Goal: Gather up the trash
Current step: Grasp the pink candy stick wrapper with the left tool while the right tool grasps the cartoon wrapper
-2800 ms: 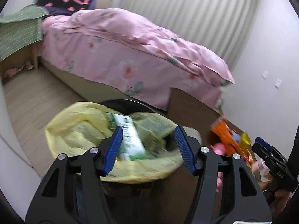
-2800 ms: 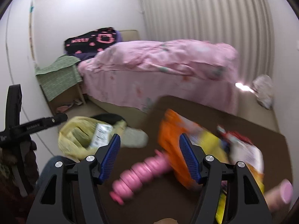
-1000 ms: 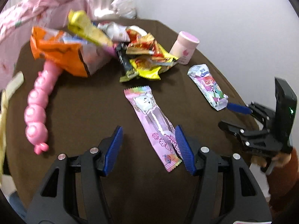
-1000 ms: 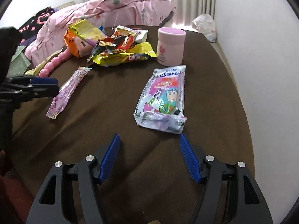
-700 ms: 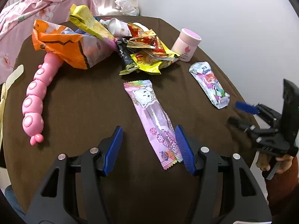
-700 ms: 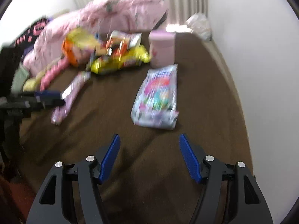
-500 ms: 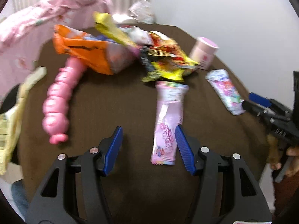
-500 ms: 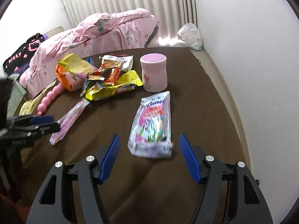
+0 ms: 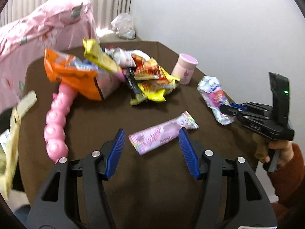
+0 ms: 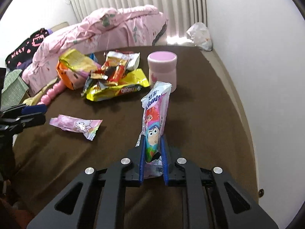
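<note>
The right hand-held gripper (image 10: 153, 157) is pinching the near end of a Kleenex pack (image 10: 155, 122), its blue pads pressed against both sides, and the pack is standing up and forward from the jaws above the brown desk (image 10: 200, 114). In the left wrist view the same pack (image 9: 216, 97) is showing at the tip of that gripper (image 9: 227, 109), which a hand (image 9: 278, 150) in a rust sleeve is gripping by the handle. The left hand-held gripper (image 9: 151, 149) is hovering with its jaws spread wide, holding nothing, and a pink wrapper (image 9: 164, 132) is lying flat on the desk between and just beyond its pads. Farther back, a heap of wrappers (image 9: 150, 78) is sitting on the desk, with a yellow bag (image 10: 118, 89) at its near edge and an orange bag (image 9: 74, 74) at its left. A pink cup (image 10: 163, 67) is standing upright just beside the heap, close behind the lifted pack. A pink beaded toy (image 9: 57, 122) is lying along the left side of the desk, one end tucked under the orange bag. A bed (image 10: 106, 28) with pink bedding is standing beyond the desk.
</note>
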Tool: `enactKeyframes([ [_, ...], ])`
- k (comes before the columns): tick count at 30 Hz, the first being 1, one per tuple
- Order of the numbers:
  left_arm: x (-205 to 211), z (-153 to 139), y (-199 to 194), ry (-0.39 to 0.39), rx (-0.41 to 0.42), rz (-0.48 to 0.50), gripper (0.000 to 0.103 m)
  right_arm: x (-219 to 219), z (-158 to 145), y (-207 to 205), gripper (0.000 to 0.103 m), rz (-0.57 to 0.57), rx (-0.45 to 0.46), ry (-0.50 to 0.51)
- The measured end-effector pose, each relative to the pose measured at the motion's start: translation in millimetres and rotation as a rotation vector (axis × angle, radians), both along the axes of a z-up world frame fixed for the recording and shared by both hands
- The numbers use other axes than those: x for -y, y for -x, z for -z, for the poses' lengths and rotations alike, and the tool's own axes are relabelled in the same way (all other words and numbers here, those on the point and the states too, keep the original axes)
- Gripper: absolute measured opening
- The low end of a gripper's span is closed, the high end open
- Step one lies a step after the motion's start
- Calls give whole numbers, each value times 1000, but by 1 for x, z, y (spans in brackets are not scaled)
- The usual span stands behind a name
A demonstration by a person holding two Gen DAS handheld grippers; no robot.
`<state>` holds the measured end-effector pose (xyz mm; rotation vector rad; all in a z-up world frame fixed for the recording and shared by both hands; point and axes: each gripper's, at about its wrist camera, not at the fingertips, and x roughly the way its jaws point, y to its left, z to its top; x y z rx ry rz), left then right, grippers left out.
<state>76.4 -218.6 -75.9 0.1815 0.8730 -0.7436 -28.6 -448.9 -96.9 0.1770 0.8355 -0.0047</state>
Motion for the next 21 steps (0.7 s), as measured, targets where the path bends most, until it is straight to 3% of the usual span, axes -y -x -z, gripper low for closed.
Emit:
enactKeyframes([
  [6,24,21,-18,-61,-42,68,55,11,-10,7,15,55,42,-45],
  [11,27,32,-4,-24,-199,169,55,16,-7,10,15,68,32,-39],
  [14,24,26,10,-22,-199,215,55,18,-3,11,15,78,32,-55],
  [21,18,17,1,-14,-140,79,55,12,1,12,15,70,30,-62],
])
